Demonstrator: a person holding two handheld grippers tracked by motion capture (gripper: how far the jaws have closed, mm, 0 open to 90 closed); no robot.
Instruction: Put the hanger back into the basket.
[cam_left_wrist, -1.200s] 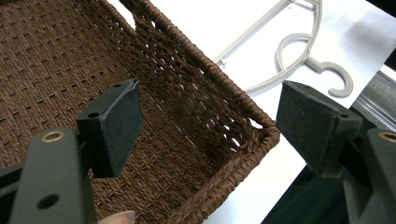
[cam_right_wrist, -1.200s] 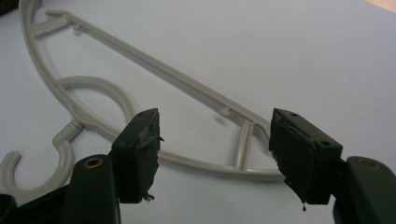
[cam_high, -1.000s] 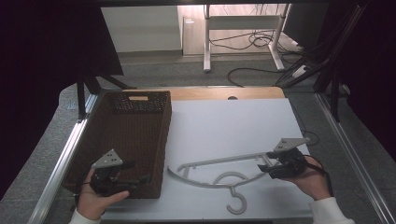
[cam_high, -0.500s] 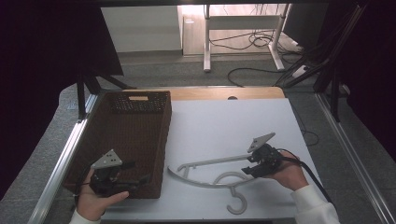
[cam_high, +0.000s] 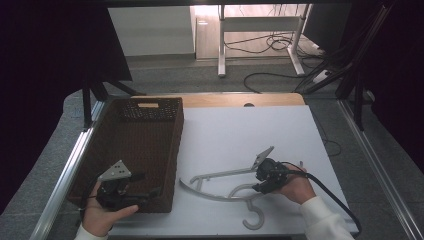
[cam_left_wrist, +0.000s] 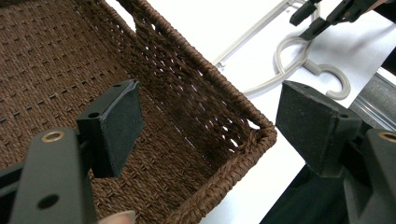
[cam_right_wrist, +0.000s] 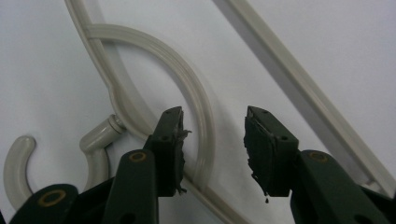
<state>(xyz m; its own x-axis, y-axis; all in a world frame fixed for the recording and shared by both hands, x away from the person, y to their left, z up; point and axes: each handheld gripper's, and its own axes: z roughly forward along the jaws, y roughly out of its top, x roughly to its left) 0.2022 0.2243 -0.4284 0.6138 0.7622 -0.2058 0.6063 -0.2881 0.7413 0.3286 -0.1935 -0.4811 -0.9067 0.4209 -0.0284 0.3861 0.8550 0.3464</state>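
Observation:
A pale grey plastic hanger (cam_high: 225, 173) lies flat on the white table top (cam_high: 240, 135), hook toward the near edge. My right gripper (cam_high: 256, 181) is down at its neck. In the right gripper view the curved loop of the hanger (cam_right_wrist: 205, 126) passes between the jaws of my right gripper (cam_right_wrist: 213, 116); they have just been closing, but the pads stand apart from it, so it is open. My left gripper (cam_high: 147, 185) is open and straddles the near right wall of the brown woven basket (cam_high: 177, 135), one pad (cam_left_wrist: 116, 121) inside, the other outside.
The left gripper view shows the basket floor (cam_left_wrist: 46, 60) bare, with the hanger's hook (cam_left_wrist: 343, 81) and my right gripper (cam_left_wrist: 322, 16) beyond the wall. Metal rails (cam_high: 65, 175) run along both table sides. Cables and a desk frame (cam_high: 260, 30) stand on the floor behind.
My right gripper has moved left and down along the table to the hanger's neck, and its jaws have narrowed around the loop. The left hand has stayed by the basket.

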